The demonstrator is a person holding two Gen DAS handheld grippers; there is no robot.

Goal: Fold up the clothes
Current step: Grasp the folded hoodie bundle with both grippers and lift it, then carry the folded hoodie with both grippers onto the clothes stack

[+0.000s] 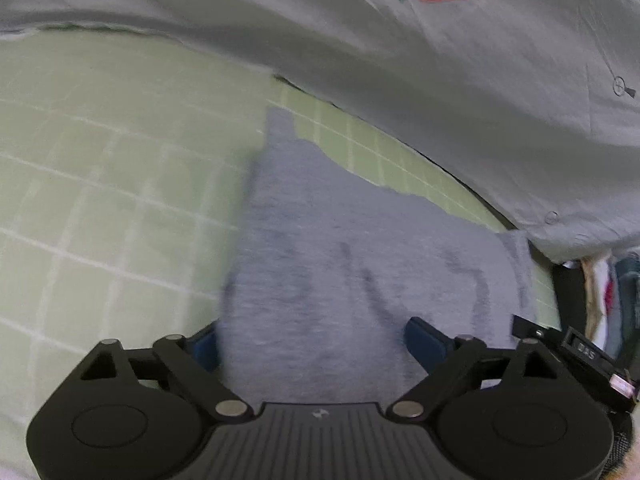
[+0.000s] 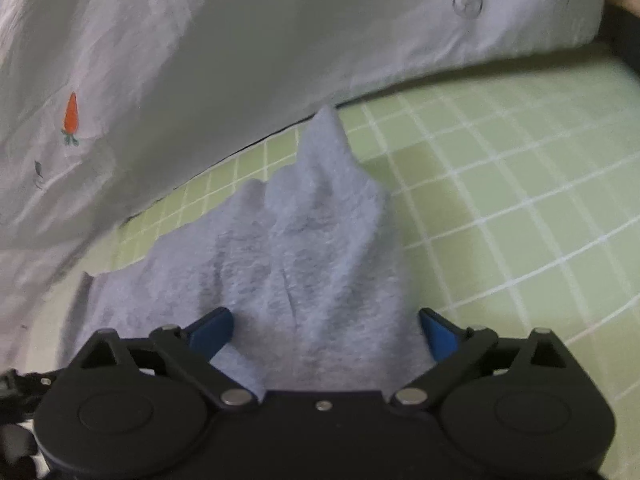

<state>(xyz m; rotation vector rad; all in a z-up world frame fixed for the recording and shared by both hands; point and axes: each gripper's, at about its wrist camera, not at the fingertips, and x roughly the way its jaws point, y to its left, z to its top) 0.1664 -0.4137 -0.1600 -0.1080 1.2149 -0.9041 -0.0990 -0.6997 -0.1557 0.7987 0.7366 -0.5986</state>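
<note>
Two grippers, left (image 1: 312,344) and right (image 2: 326,332), each with blue fingers spread wide around the grey cloth (image 2: 288,264) lying ahead on the green mat (image 2: 500,200); pinching both edges evenly should keep the fold square.

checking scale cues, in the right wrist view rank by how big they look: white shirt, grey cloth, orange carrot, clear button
1. white shirt
2. grey cloth, though nearness to the camera enlarges it
3. orange carrot and clear button: too alike to rank
</note>
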